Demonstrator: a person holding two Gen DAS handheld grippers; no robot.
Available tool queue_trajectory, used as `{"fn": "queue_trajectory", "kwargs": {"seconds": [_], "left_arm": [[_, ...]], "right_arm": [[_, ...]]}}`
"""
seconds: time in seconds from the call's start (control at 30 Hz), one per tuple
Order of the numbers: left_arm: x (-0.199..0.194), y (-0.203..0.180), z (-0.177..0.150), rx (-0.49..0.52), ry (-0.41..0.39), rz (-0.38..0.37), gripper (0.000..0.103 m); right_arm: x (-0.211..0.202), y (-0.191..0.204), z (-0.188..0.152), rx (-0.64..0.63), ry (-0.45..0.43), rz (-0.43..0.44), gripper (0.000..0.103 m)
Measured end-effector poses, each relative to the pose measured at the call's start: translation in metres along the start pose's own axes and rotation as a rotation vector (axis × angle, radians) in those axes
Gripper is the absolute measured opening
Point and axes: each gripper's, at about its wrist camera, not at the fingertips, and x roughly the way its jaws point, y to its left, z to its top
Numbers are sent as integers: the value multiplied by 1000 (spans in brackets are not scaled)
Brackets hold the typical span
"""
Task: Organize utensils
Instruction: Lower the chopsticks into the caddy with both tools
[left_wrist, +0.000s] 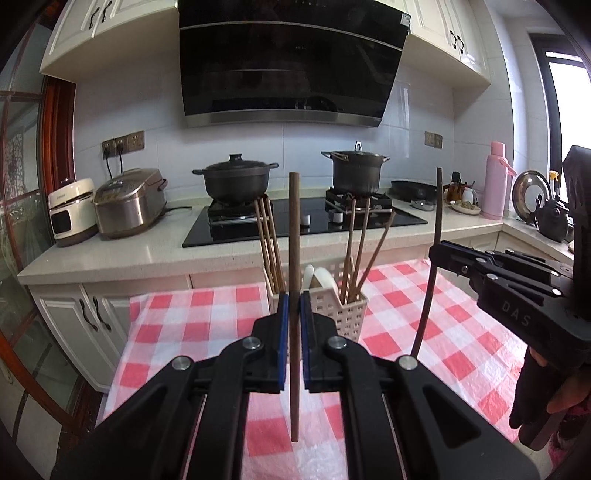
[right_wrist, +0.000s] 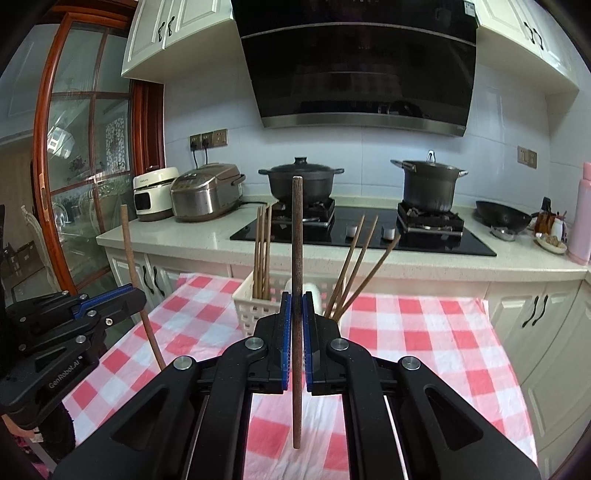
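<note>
In the left wrist view my left gripper (left_wrist: 294, 301) is shut on a brown chopstick (left_wrist: 294, 229) that stands upright between the blue pads. Just beyond it sits a white slotted utensil basket (left_wrist: 351, 314), with chopsticks in its left and right compartments and white spoons (left_wrist: 319, 278) in the middle. At the right, my right gripper (left_wrist: 437, 253) is shut on a darker chopstick (left_wrist: 430, 288). In the right wrist view the right gripper (right_wrist: 296, 301) clamps that dark chopstick (right_wrist: 297, 236) upright before the basket (right_wrist: 251, 306). The left gripper (right_wrist: 136, 297) holds its chopstick (right_wrist: 129, 243) at the left.
A red-and-white checked cloth (right_wrist: 424, 332) covers the table. Behind it runs a counter with a black hob (left_wrist: 306, 221), two dark pots (left_wrist: 236, 181), a rice cooker (left_wrist: 129, 203) and a pink flask (left_wrist: 495, 181). White cabinets stand below, and a glass door (right_wrist: 85, 166) is at the left.
</note>
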Motion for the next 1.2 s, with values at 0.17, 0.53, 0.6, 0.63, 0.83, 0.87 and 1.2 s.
{"fn": "queue_trajectory", "kwargs": {"seconds": [0.17, 0.53, 0.6, 0.63, 0.83, 0.87, 1.2], "left_arm": [[6, 9, 25, -20, -23, -8, 6], [20, 17, 89, -5, -91, 6, 6], [26, 18, 102, -10, -95, -2, 6], [28, 17, 107, -12, -97, -4, 6], [45, 18, 137, -28, -121, 8, 6], [49, 18, 141, -32, -126, 12, 6], [104, 27, 159, -113, -99, 18, 6]], "right_arm": [[8, -10, 18, 11, -18, -7, 5], [36, -27, 55, 44, -40, -6, 5], [44, -28, 63, 49, -36, -2, 5], [47, -29, 66, 51, -37, -2, 5], [66, -33, 79, 59, -39, -6, 5], [70, -34, 81, 62, -36, -9, 5], [110, -44, 86, 96, -15, -19, 5]]}}
